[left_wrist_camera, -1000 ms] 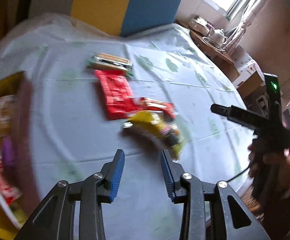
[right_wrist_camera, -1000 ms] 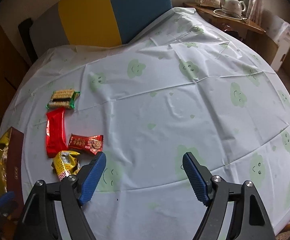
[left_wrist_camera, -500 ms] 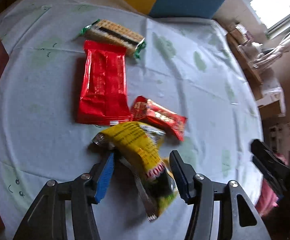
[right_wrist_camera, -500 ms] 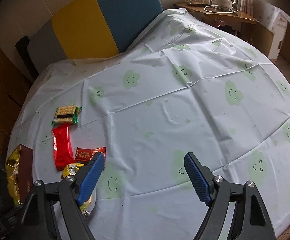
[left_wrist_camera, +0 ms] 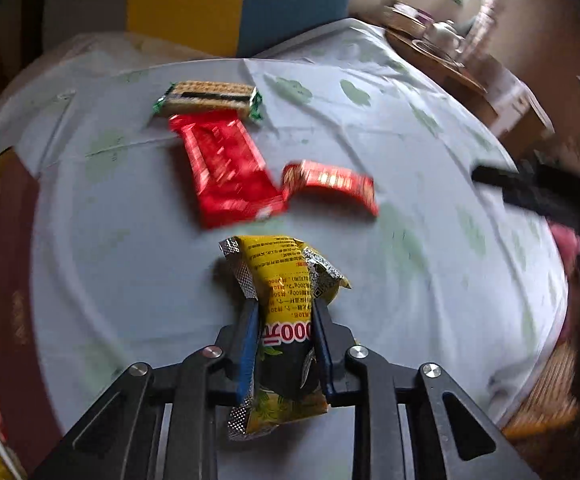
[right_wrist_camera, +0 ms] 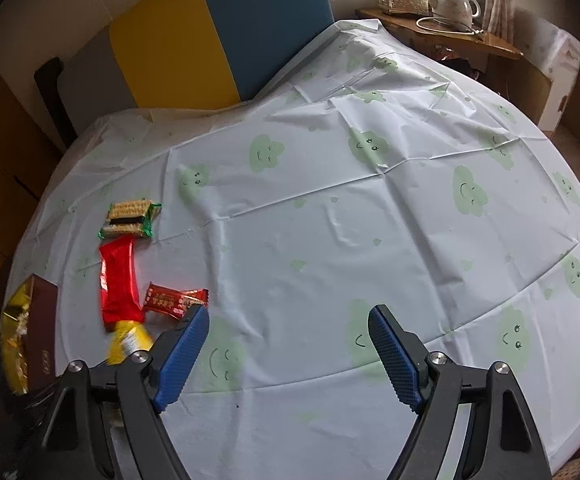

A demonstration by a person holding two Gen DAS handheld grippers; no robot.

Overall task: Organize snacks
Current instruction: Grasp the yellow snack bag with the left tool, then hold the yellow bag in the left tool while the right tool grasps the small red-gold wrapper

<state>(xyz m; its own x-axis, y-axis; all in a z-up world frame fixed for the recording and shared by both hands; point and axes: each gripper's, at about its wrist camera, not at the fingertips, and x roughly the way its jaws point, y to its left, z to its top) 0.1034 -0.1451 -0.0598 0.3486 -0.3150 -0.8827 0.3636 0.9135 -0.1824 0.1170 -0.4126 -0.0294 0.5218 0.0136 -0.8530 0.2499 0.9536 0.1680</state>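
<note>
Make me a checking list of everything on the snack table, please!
Surface: round table under a white tablecloth printed with green smiley clouds.
Job's things: yellow snack packet; big red packet; small red packet; green-wrapped biscuit pack; maroon snack box at the table's left edge.
Clutter: nothing seen.
Grippers: left gripper has just closed, shut on the yellow snack packet; right gripper open, empty.
Cables: cord by the white teapot.
Surroundings: yellow-and-blue chair; wooden side table.
</note>
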